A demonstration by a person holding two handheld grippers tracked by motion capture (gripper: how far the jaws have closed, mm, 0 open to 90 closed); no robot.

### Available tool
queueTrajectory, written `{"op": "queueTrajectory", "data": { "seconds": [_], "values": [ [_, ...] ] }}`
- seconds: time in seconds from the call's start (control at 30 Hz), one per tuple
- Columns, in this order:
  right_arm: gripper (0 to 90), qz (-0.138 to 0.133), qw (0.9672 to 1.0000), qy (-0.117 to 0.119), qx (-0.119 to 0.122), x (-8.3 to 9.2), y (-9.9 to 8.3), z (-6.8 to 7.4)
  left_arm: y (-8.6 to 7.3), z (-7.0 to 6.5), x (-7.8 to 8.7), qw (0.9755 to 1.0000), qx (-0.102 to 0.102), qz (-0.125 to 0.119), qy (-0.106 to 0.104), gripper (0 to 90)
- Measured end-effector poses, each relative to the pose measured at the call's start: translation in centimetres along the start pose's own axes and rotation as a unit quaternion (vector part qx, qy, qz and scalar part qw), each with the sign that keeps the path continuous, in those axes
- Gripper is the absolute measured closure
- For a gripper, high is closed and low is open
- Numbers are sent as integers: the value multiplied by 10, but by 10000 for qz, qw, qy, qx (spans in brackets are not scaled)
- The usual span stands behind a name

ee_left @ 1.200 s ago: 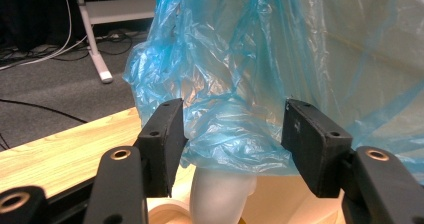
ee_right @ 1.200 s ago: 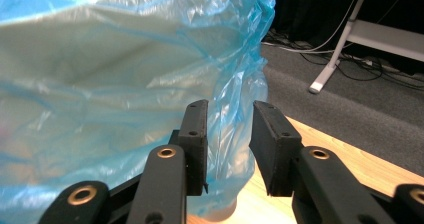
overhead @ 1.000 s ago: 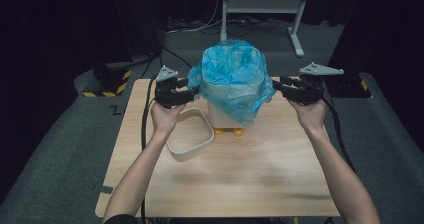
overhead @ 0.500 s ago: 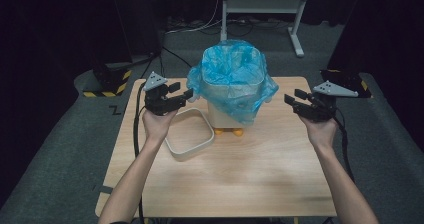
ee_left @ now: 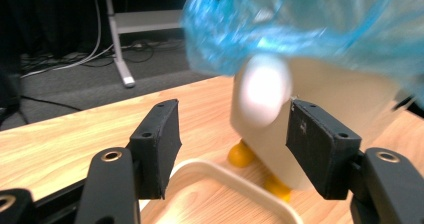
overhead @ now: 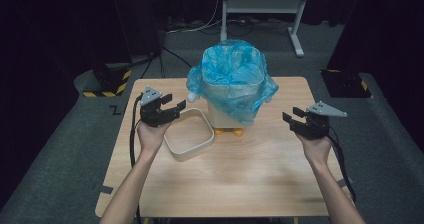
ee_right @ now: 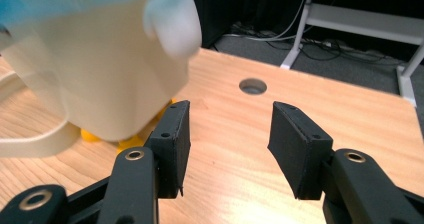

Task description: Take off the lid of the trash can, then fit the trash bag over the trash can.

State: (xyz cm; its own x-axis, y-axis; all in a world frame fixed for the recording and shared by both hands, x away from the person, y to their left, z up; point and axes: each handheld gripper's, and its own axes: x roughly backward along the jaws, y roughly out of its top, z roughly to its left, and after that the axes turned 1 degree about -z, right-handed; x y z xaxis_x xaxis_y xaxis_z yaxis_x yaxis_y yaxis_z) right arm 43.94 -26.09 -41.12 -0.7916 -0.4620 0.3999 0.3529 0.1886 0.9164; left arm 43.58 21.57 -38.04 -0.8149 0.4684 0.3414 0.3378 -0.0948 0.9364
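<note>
Both grippers hang apart from the bin (overhead: 227, 101) mid-table — left gripper (overhead: 167, 110) spread wide, right gripper (overhead: 294, 121) too, nothing between the pads. The blue liner (overhead: 235, 74) looks thin, slippery, tear-prone — best pinched at the rim overhang, gently.

Light falls from above onto the wooden surface (overhead: 235, 179), which glows warm while the floor and background sink into near black. In both gripper views the pale bin (ee_left: 320, 99) and its blue bag (ee_left: 310, 24) smear with blur, whereas the black pads (ee_right: 175, 134) stay sharp.
</note>
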Motion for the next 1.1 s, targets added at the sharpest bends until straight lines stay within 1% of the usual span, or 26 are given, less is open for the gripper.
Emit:
{"op": "queueTrajectory", "data": {
  "seconds": [0.1, 0.13, 0.17, 0.23, 0.4, 0.53, 0.6, 0.67, 0.7, 0.73, 0.8, 0.93, 1.03, 1.1],
  "values": [
    [507, 102, 9999, 8, -114, -6, -13, 0, -9, 3, -2, 9999, -23, 54, 108, 361],
    [507, 143, 9998, -9, -106, -8, -17, 0, -12, 4, -3, 9998, -72, 78, 169, 359],
    [507, 172, 9998, -22, -109, -10, -21, 0, -16, 5, -5, 9998, -28, 87, 201, 356],
    [504, 255, 9996, -41, -136, -13, -28, 0, -23, 9, -7, 9995, -22, 185, 262, 355],
    [500, 357, 9991, -84, -196, -21, -43, -1, -40, 18, -14, 9982, 9, 399, 439, 355],
    [497, 458, 9987, -143, -179, -28, -53, -2, -53, 24, -18, 9969, 96, 539, 567, 356],
    [491, 505, 9984, -152, -222, -32, -58, -2, -60, 28, -20, 9962, 168, 590, 616, 357],
    [485, 563, 9980, -166, -241, -36, -63, -2, -65, 31, -22, 9951, 251, 658, 699, 362],
    [482, 613, 9977, -200, -220, -38, -65, -2, -68, 33, -23, 9948, 321, 641, 726, 365],
    [482, 657, 9974, -230, -211, -39, -68, -2, -71, 35, -23, 9939, 393, 674, 777, 368],
    [481, 698, 9970, -241, -216, -43, -71, -1, -76, 39, -25, 9924, 437, 742, 883, 359],
    [477, 775, 9963, -284, -255, -50, -78, -4, -87, 44, -28, 9897, 420, 888, 1044, 366],
    [477, 858, 9954, -326, -290, -56, -83, -6, -94, 47, -29, 9873, 491, 971, 1155, 371],
    [476, 946, 9944, -357, -310, -59, -86, -7, -96, 49, -29, 9865, 492, 987, 1209, 373]
  ]
}}
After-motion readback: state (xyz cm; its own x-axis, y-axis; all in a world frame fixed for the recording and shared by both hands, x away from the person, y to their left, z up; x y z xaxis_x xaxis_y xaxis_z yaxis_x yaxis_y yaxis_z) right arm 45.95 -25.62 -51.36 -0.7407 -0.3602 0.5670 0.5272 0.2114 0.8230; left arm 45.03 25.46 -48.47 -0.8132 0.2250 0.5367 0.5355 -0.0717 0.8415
